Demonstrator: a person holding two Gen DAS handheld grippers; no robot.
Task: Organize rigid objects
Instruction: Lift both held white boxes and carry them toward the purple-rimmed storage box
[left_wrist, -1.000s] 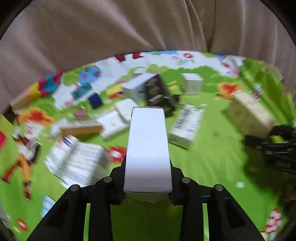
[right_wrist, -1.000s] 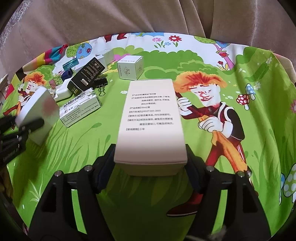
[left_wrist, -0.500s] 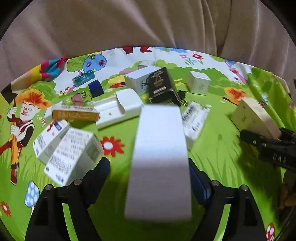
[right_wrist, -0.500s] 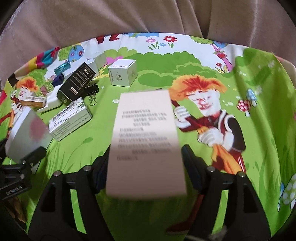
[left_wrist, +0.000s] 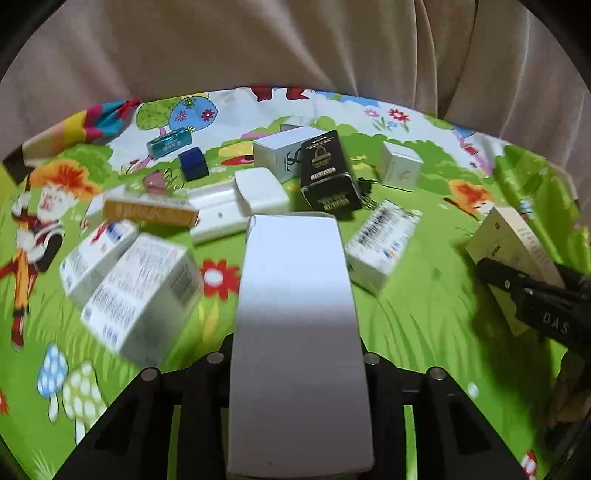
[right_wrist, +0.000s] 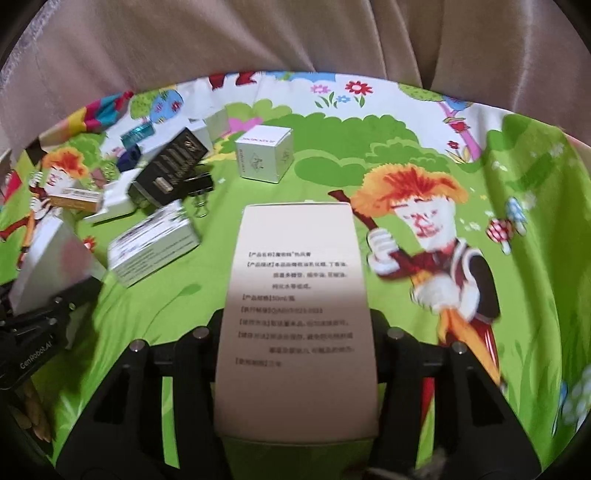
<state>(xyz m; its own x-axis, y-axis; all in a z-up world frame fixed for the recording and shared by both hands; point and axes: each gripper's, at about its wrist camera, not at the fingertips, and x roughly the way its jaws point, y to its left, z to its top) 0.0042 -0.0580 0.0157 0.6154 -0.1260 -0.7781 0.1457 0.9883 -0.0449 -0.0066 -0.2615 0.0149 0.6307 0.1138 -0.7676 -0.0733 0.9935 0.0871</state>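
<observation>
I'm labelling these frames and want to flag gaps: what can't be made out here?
- Left gripper fingertips: left wrist view, hidden by the plain white box.
- Right gripper fingertips: right wrist view, hidden by the cream box.
- Cream box's print: blurred.
- Barcode box text: left wrist view, blurred.

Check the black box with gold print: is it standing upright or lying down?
Lying down. The black box rests on a long face on the cloth, leaning on the white boxes beside it.
</observation>
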